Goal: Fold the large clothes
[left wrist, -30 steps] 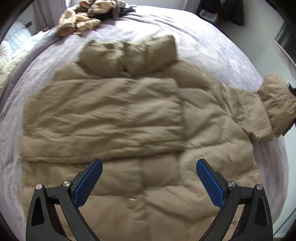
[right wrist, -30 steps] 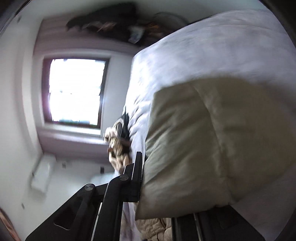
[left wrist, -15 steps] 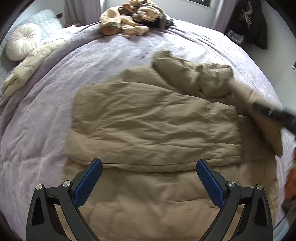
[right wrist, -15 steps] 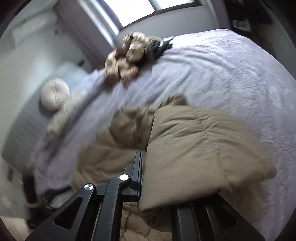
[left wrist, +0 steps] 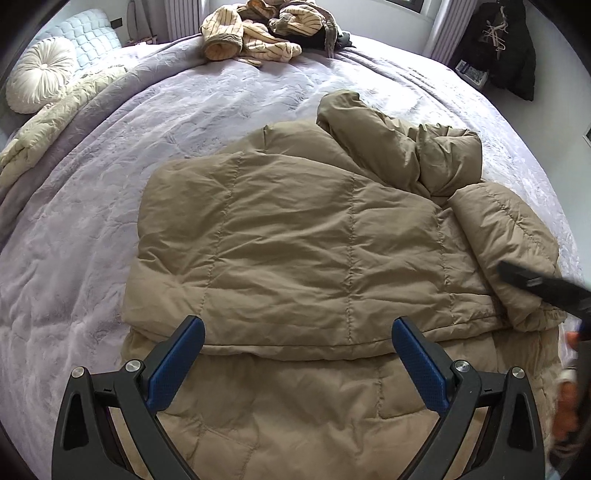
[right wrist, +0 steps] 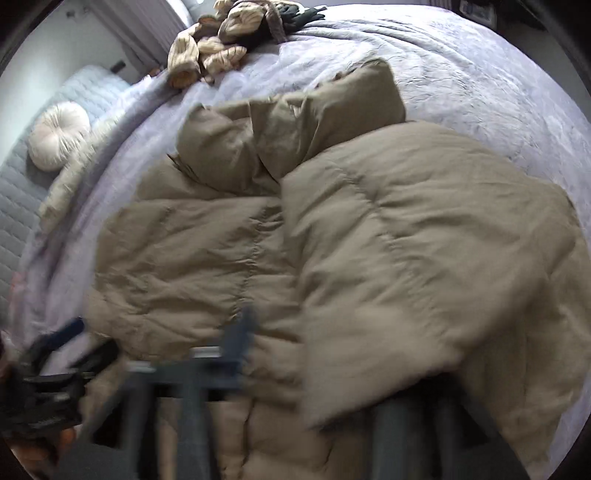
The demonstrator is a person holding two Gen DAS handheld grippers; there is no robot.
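A tan puffer jacket (left wrist: 295, 236) lies flat on the lilac bedspread (left wrist: 92, 206), hood (left wrist: 402, 147) away from me. Its left sleeve is folded across the chest. The right sleeve (right wrist: 424, 266) now lies folded over the body too. My left gripper (left wrist: 295, 358) hovers open over the jacket's lower half, blue pads wide apart and holding nothing. My right gripper (right wrist: 321, 373) is blurred with its jaws opening; the sleeve's cuff end lies between them and the left pad stands clear of the cloth. In the left wrist view one of its black fingers (left wrist: 543, 286) rests at the sleeve's edge.
A heap of striped cream and dark clothes (left wrist: 266, 33) sits at the far side of the bed. A round white cushion (left wrist: 40, 77) and a cream quilt (left wrist: 48, 122) lie at the far left. A dark coat (left wrist: 506, 48) hangs at the back right.
The right gripper carried the right sleeve from the bed's edge over onto the jacket's body, rolled upright, and its jaws have parted. The left gripper shifted sideways along the hem, staying open.
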